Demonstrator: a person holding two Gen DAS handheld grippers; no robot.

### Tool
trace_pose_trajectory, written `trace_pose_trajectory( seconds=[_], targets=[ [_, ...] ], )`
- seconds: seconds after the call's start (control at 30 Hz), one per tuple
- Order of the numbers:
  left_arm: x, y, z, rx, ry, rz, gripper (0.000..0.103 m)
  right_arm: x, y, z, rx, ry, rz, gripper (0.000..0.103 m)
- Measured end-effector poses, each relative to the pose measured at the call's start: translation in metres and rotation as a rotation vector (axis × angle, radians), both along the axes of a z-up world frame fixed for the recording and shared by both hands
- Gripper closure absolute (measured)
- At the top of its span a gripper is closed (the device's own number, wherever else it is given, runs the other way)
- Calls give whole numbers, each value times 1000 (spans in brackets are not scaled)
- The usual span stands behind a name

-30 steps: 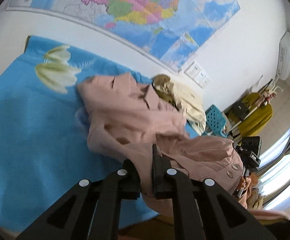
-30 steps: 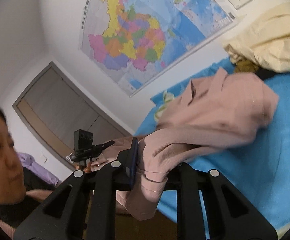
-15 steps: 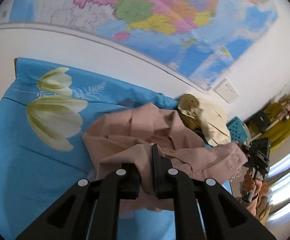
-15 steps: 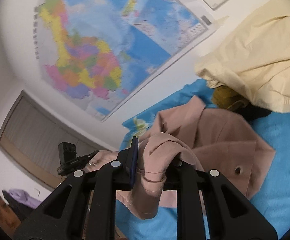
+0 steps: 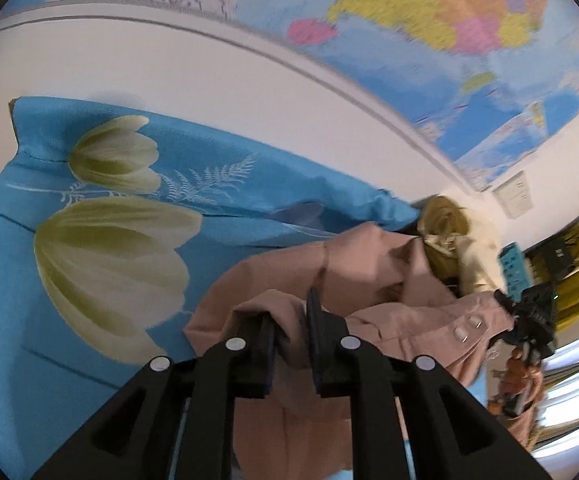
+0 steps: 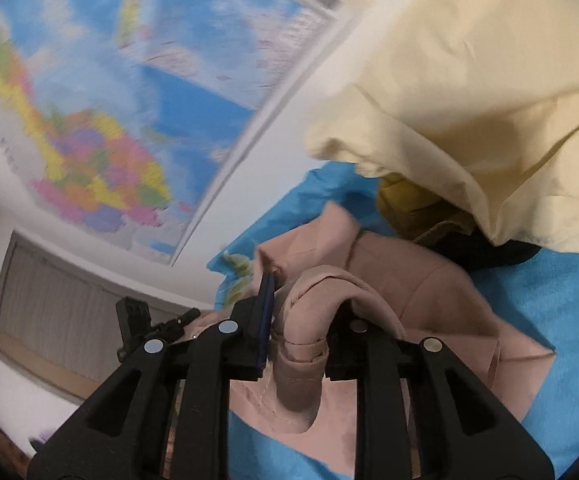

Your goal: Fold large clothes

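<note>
**Pink coat carried over the blue bedcover, both grippers loosening**

A blue bedcover printed with big pale tulips and a white fern fills most of the left wrist view and shows again as plain blue cloth under the right wrist view. Above it, on the white wall, hangs a large coloured map, blurred in both views.

A cream-yellow garment lies heaped at the far side of the bedcover, close to the wall, with an olive piece and something dark tucked under its edge. In the left view the same heap sits just beyond the pink cloth.

The pink coat lies partly spread on the bedcover, between the tulips and the cream heap, its collar end toward the wall. Its near edge is lifted and stretched between the two tools; small white buttons show on the stretch running toward the right-hand tool.

The left gripper has a fold of the pink coat between its pads; its jaws have just been opening, and the cloth hangs in the gap, with daylight beside one pad.

The right gripper has a thick rolled hem or cuff of the pink coat between its fingers, draped over the right one; its jaws have also just been opening. Whether the pads grip the roll I cannot tell.
</note>
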State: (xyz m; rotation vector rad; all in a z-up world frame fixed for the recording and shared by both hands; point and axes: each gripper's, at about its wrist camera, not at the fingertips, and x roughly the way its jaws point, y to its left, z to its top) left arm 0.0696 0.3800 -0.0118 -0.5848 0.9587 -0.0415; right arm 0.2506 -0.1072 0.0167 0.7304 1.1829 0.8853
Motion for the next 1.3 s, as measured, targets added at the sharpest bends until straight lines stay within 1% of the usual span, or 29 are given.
trace_pose_trajectory(
  seconds=[0.03,0.07,0.1,0.13,0.17,0.23,0.27,0.33,0.37,0.43,0.47,0.5,0.53,0.6,0.63,0.67,0.7,0.73,0.77,0.9,0.97,1.0,1.03,1.1,1.13,1.17,1.23,1.27,1.3],
  targets=[
    [5,1,-5,-5,13,1,79,3,1,-4,-8,6,-7,71],
    [10,3,-11,-9,28,4,74,8,4,-10,-23,14,-10,53],
    [11,4,-14,-10,32,6,64,11,5,-14,-33,27,-17,43],
    [12,6,-17,-24,23,8,58,11,6,-15,-38,22,-26,32],
    [11,7,-17,-34,11,3,55,9,8,-13,-48,0,-20,30],
    [2,8,-11,-53,-47,-29,41,0,11,-5,-67,-56,5,26],
    [-4,7,-7,-51,-76,-47,40,-8,14,4,-67,-103,29,22],
    [-16,-1,5,-25,-148,-100,34,-29,25,23,-113,-213,97,21],
    [-23,-6,10,-3,-181,-129,31,-37,32,27,-132,-245,130,21],
    [-27,-17,15,48,-183,-159,25,-54,58,30,-221,-315,224,21],
    [-24,-25,14,101,-161,-168,25,-59,69,29,-272,-340,250,21],
    [-20,-32,11,142,-132,-174,25,-66,84,25,-357,-391,277,21],
    [-12,-41,4,165,-83,-196,25,-72,99,19,-427,-433,313,21],
    [0,-52,-11,177,-9,-225,27,-78,116,6,-508,-463,365,21],
    [5,-55,-16,189,15,-224,41,-81,124,0,-554,-488,374,24],
    [13,-60,-25,211,57,-225,51,-83,129,-4,-594,-512,384,43],
    [20,-61,-32,214,90,-230,71,-84,131,-8,-618,-527,397,61],
    [25,-61,-36,209,112,-221,85,-81,128,-9,-621,-520,396,93],
    [31,-57,-37,180,115,-209,89,-78,124,-6,-598,-500,392,96],
    [40,-34,-12,40,14,-147,89,-66,112,26,-518,-548,306,96],
    [43,-26,-4,20,-13,-100,87,-52,109,33,-459,-520,268,96],
    [45,-22,-2,14,-25,-79,78,-46,111,32,-452,-507,256,96],
    [48,-20,-4,15,-15,-64,61,-37,117,26,-476,-501,238,93],
    [49,-20,-11,73,18,-22,46,-25,133,3,-557,-467,255,92],
    [48,-20,-16,123,38,-14,46,-23,137,-6,-579,-447,273,79],
    [46,-21,-19,139,44,-15,46,-19,141,-18,-611,-424,287,65],
    [35,-19,-21,146,38,-32,45,-18,135,-21,-594,-406,289,57],
    [23,-16,-17,154,13,-34,45,-19,131,-16,-566,-408,282,49],
    [13,-14,-12,168,-16,-36,42,-24,117,-4,-523,-433,264,44]
  ],
)
